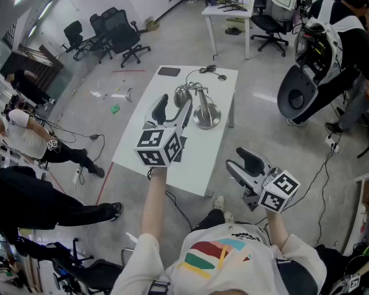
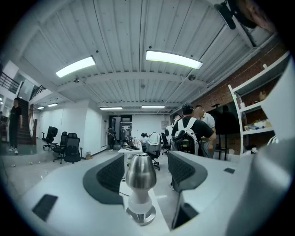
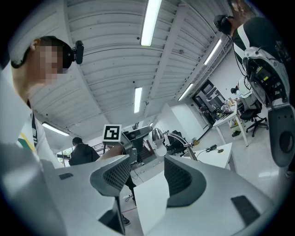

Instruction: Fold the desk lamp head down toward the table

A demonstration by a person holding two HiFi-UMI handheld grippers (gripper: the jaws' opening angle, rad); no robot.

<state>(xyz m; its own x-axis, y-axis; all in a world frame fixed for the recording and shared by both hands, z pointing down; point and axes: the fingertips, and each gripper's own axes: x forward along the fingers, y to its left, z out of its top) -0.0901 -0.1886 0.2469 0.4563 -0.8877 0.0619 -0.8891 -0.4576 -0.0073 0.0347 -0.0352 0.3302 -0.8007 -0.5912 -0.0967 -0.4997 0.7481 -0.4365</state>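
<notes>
A silver desk lamp stands on the white table [image 1: 138, 138], with a round base [image 1: 207, 118] and a curved arm. Its bulb-shaped head [image 1: 183, 94] faces my left gripper. My left gripper [image 1: 174, 107] is level over the table and open. In the left gripper view the lamp head [image 2: 140, 171] shows in the gap of the left gripper [image 2: 146, 164], and neither pad presses on it. My right gripper [image 1: 240, 162] hangs open and holds nothing, off the table's near right corner. From the right gripper [image 3: 146, 170] I see the lamp head [image 3: 157, 134] and the table corner [image 3: 152, 198].
On the table's far end lie a black flat pad [image 1: 169, 72] and a cable [image 1: 210, 70]. Black office chairs [image 1: 118, 34] stand at the back left, and another white table [image 1: 228, 12] behind. People sit at the left [image 1: 29, 138]. A white and black machine [image 1: 308, 69] stands at the right.
</notes>
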